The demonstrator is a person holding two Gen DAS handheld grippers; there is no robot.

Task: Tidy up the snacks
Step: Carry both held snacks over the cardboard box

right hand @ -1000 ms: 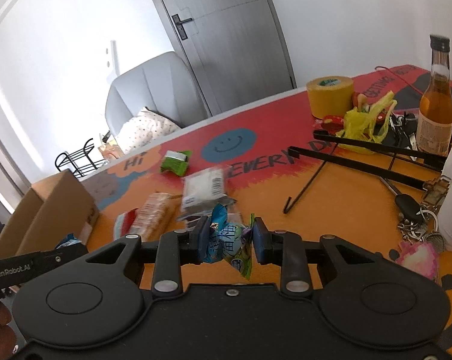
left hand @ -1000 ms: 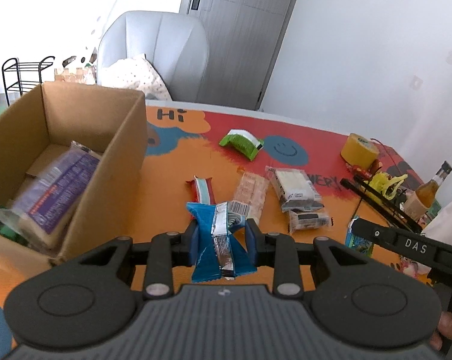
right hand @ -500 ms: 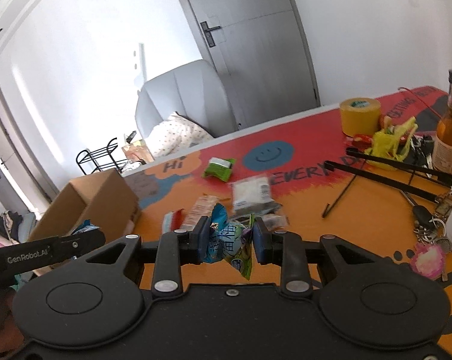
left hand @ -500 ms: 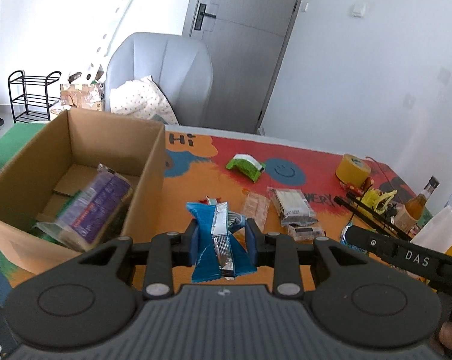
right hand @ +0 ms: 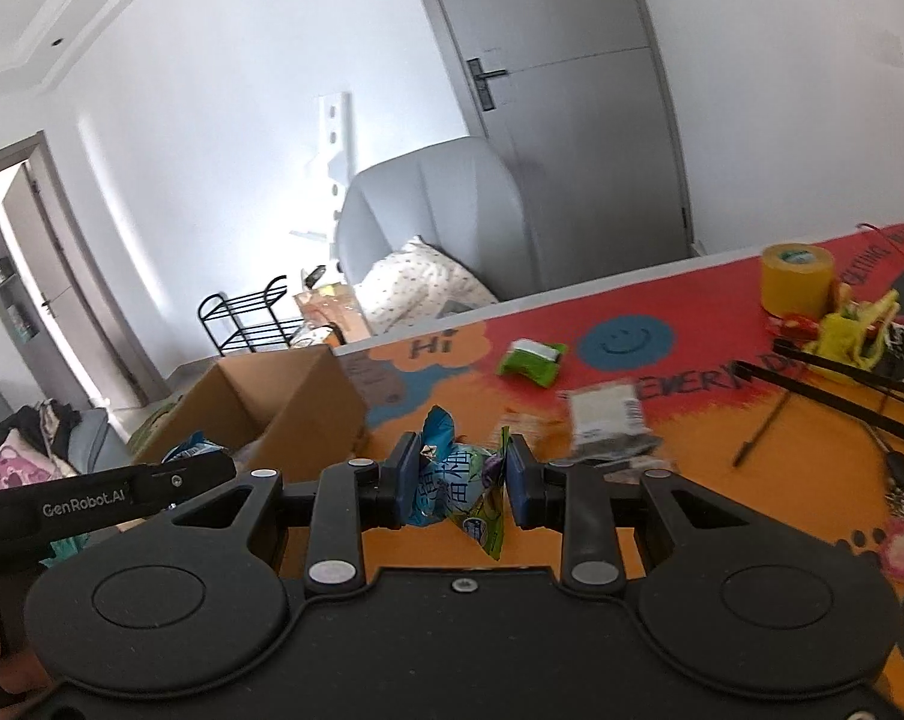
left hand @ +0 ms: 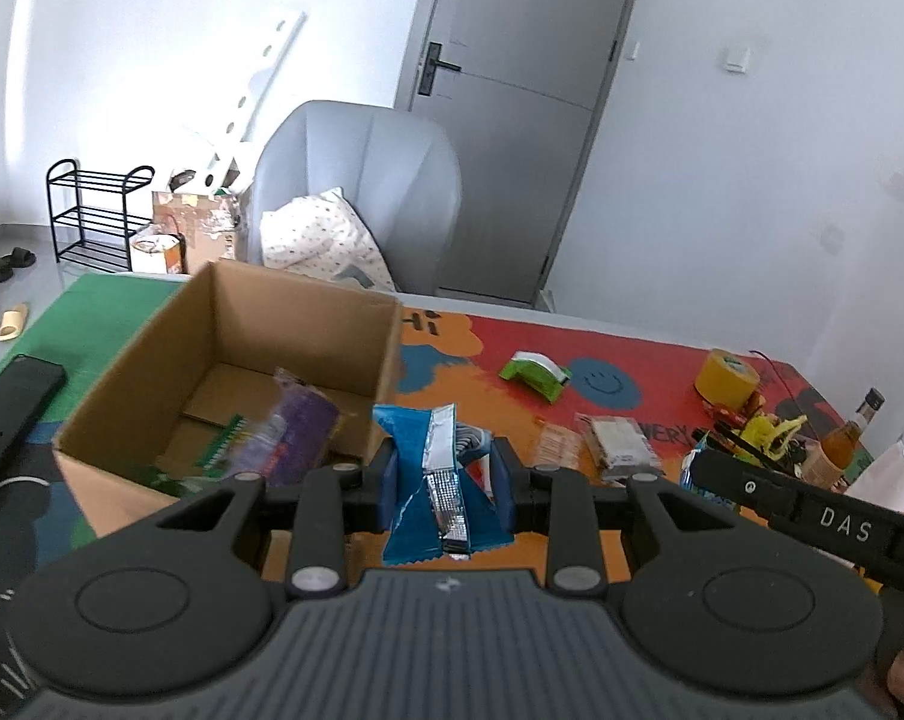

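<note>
- Black phone point(left hand: 9, 420) flat at 9 o'clock, on the green-and-dark part of the table mat, just left of the cardboard box point(left hand: 308, 324).
- Open box at 10 to 11 o'clock of the left gripper point(left hand: 446, 474); purple packet point(left hand: 296, 438) and a green-printed one point(left hand: 224, 450) lying inside, blurred.
- Left gripper clamped on a blue snack wrapper point(left hand: 410, 480) with a silver seam, held above the orange table point(left hand: 662, 354) beside the box's near right corner.
- Green snack pack point(left hand: 533, 369) at 1 o'clock, on the red area near the blue smiley.
- Clear-wrapped biscuit packs point(left hand: 617, 444) at 2 o'clock, loose on the table.
- Right gripper point(right hand: 461, 474) pinched on a blue-green candy packet point(right hand: 461, 480), box at its 10 o'clock.
- Yellow tape roll point(right hand: 797, 279), yellow bag point(right hand: 851, 324) and black tongs point(right hand: 836, 384) cluttering 2 to 3 o'clock; brown bottle point(left hand: 848, 438) further right in the left view.
- Behind the table: grey armchair point(left hand: 368, 180) with a dotted cushion point(left hand: 320, 240), black shoe rack point(left hand: 95, 216), grey door point(left hand: 512, 120), white walls.
</note>
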